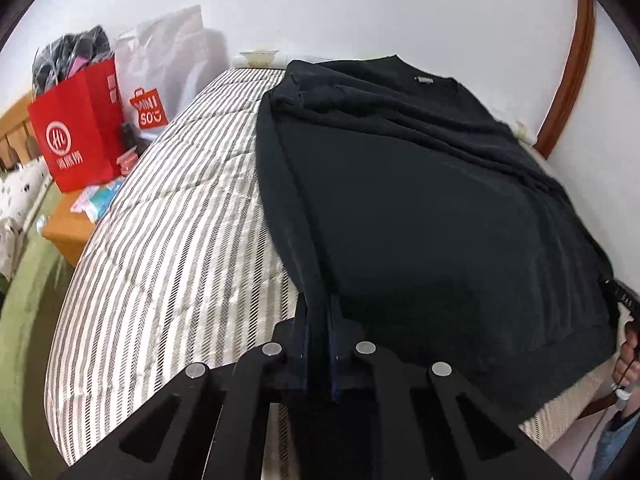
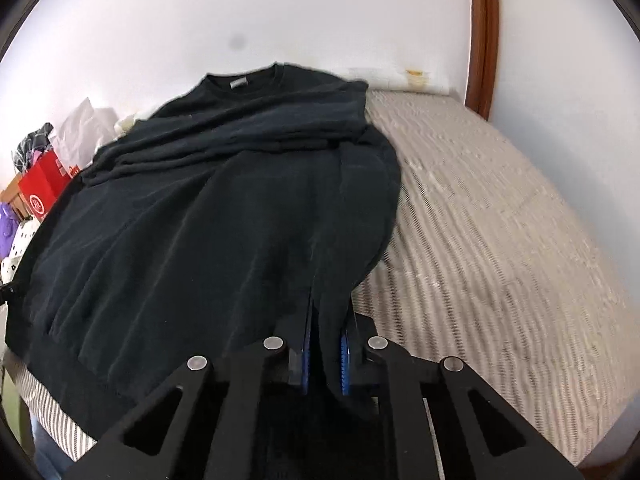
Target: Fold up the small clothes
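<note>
A black sweater [image 1: 420,208] lies flat on the striped mattress [image 1: 160,240], collar toward the far wall, sleeves folded across its chest. My left gripper [image 1: 322,320] is shut on the sweater's near left hem corner, dark cloth pinched between its blue-edged pads. In the right wrist view the same sweater [image 2: 208,220] spreads to the left, and my right gripper [image 2: 327,320] is shut on its near right hem corner, a fold of fabric running up between the pads. A grey label [image 2: 239,83] shows inside the collar.
A red paper bag [image 1: 76,132] and a white Miniso bag [image 1: 160,76] stand on a wooden bedside stand [image 1: 66,228] at left. A brown door frame [image 2: 482,36] rises at the right. A person's hand [image 1: 628,364] shows at the sweater's right edge. Bare mattress [image 2: 500,220] lies to the right.
</note>
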The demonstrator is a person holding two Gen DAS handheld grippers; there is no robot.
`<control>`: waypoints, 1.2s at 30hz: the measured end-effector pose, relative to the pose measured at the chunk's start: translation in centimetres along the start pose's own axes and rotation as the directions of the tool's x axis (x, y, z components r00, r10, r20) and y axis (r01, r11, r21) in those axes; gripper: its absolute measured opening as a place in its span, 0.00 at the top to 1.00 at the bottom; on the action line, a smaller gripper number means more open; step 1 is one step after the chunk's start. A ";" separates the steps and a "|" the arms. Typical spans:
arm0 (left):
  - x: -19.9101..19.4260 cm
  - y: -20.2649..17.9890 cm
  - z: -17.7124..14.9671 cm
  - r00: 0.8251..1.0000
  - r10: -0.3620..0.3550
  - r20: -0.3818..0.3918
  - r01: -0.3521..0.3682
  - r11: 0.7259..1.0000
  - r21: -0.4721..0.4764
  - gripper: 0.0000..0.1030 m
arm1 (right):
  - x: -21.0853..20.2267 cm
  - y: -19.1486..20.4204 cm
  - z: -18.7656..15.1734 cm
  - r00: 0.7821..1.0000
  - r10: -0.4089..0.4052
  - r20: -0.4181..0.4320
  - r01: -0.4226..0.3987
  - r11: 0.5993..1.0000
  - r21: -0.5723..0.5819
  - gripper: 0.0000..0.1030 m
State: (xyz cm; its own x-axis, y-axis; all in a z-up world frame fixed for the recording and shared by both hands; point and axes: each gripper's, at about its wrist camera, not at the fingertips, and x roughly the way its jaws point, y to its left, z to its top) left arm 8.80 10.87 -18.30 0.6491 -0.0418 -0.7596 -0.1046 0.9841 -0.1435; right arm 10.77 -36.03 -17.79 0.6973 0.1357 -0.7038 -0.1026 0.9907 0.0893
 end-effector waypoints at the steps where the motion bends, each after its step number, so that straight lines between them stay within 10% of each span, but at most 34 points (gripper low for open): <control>1: -0.6 0.3 -0.1 1.000 -0.020 0.004 0.020 1.000 -0.003 0.94 | -0.5 -0.4 0.0 1.000 0.012 0.010 -0.012 1.000 0.005 0.90; 16: -7.9 -0.6 1.4 0.963 -0.210 0.167 0.205 0.978 0.048 0.94 | -6.4 -2.0 2.0 0.988 0.080 0.131 -0.081 0.997 0.006 0.90; 23: -8.3 -0.3 6.9 0.943 -0.171 0.286 0.171 0.985 0.028 0.94 | -6.7 -1.6 8.4 0.973 0.096 0.212 -0.103 0.994 0.024 0.90; 36: 1.2 -1.5 18.6 0.962 -0.050 0.269 0.059 0.998 -0.023 0.94 | 4.1 -0.3 20.0 0.976 0.121 0.180 -0.131 0.990 0.045 0.89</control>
State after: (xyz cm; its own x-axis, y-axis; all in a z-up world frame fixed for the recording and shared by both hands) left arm 23.74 12.51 -7.16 0.8320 -0.0433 -0.5531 -0.0839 0.9757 -0.2025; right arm 27.83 -35.55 -6.58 0.7959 0.2538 -0.5497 -0.1609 0.9639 0.2120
